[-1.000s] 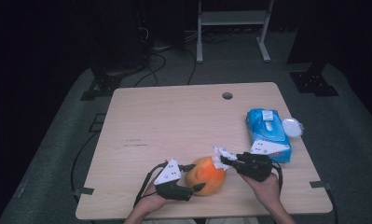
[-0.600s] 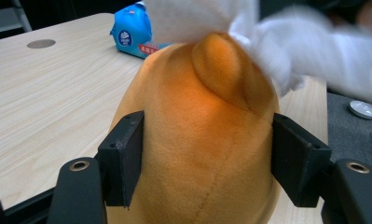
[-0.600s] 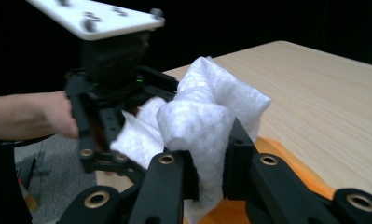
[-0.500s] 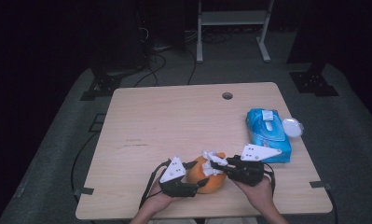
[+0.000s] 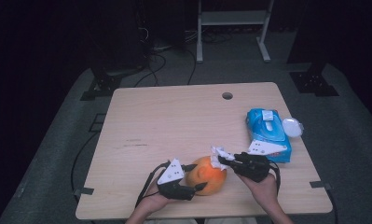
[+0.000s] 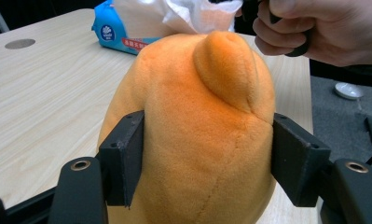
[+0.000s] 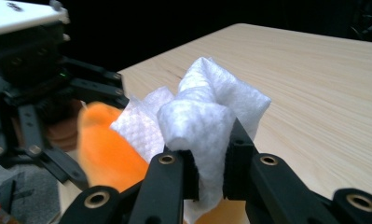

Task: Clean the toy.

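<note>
Tabletop (image 5: 174,121): carrying everything, dark room behind.
Left gripper (image 5: 193,178): your fingers are clamping the orange plush toy (image 5: 207,175).
Right gripper (image 5: 222,160): pinching the white tissue (image 5: 218,155), touching the toy's upper right.

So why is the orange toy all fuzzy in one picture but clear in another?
In the right gripper view the orange plush toy sits close behind the sharp white tissue, so it blurs. In the left gripper view the toy is crisp while the blue wipes pack softens. In the high view the room behind the table is dark.

Orange plush toy (image 5: 207,175), white tissue (image 5: 218,155), blue wipes pack (image 5: 267,133), black claws.
</note>
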A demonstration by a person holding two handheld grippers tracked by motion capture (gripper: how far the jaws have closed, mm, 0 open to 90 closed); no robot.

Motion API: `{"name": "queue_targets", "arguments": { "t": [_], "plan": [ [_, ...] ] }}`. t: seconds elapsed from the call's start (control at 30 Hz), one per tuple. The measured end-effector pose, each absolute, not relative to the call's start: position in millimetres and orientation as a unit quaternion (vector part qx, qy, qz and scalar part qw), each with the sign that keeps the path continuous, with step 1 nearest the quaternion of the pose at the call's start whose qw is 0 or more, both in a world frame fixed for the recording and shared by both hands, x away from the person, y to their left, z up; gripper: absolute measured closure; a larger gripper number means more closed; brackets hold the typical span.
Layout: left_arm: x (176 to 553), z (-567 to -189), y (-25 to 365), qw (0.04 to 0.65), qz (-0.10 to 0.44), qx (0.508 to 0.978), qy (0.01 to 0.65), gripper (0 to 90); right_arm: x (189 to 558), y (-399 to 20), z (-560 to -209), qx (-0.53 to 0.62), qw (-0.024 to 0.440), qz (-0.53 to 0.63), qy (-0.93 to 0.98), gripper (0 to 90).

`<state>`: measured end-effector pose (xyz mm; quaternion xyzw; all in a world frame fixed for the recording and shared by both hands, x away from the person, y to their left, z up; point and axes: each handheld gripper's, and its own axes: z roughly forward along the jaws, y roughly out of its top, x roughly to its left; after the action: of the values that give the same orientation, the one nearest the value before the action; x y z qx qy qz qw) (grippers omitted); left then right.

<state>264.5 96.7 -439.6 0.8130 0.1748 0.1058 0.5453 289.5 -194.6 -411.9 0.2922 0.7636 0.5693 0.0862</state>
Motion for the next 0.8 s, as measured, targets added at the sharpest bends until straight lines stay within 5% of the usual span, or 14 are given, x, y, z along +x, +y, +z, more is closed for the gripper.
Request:
{"name": "queue_targets", "arguments": {
  "t": [0.2,0.43,0.8],
  "plan": [
    [265.0,-437.8,90.6,0.545,0.109,0.81,0.19,18.1,284.1,-184.5,-408.3,0.283,0.086,0.574,0.763,79.1],
    [264.9,-435.6,97.0,0.535,0.115,0.817,0.181,32.0,283.2,-185.5,-408.6,0.271,0.086,0.576,0.766,79.1],
    [272.7,-438.5,107.4,0.551,0.101,0.801,0.209,33.1,277.7,-178.3,-410.0,0.254,0.092,0.574,0.773,79.1]
  ]
}}
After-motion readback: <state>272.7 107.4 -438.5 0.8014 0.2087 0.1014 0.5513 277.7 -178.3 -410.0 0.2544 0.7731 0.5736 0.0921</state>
